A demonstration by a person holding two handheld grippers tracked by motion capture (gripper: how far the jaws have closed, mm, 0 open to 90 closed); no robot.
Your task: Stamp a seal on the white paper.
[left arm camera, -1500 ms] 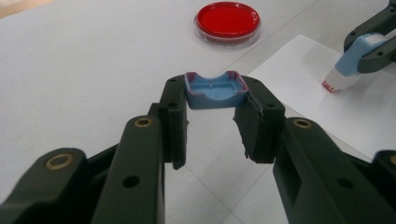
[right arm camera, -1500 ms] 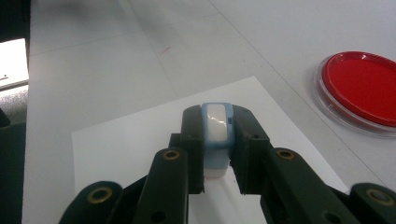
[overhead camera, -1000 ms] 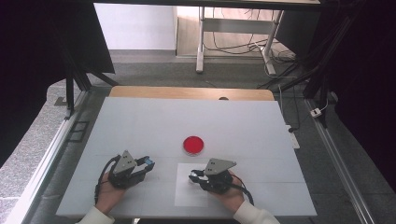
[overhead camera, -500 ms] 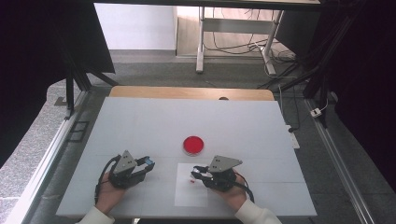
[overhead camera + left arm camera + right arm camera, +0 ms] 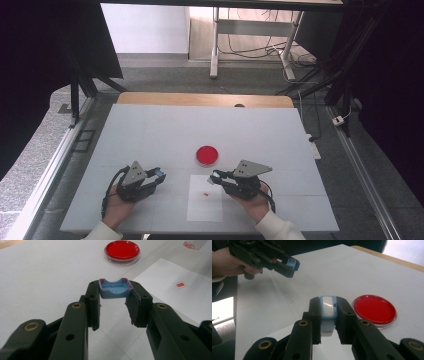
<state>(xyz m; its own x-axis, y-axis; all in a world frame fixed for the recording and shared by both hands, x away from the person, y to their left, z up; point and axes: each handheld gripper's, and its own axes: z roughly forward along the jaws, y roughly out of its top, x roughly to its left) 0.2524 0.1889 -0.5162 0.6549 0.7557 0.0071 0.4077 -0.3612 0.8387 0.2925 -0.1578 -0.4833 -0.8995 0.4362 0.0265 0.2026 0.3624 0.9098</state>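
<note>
The left gripper [image 5: 115,298] clamps a shallow light-blue plastic tray piece [image 5: 115,288] between its jaw tips; the piece is open on top, with raised walls edged in pink-red and a curved notch on its far side. The right gripper [image 5: 328,315] is closed on a pale blue block with a glossy white face [image 5: 327,307], standing upright between the pads. Both hover over the white table [image 5: 150,130]. Beyond them sits a round red-filled petri dish [image 5: 206,155], and a white paper sheet [image 5: 205,205] carries a small red rectangle [image 5: 205,193].
</note>
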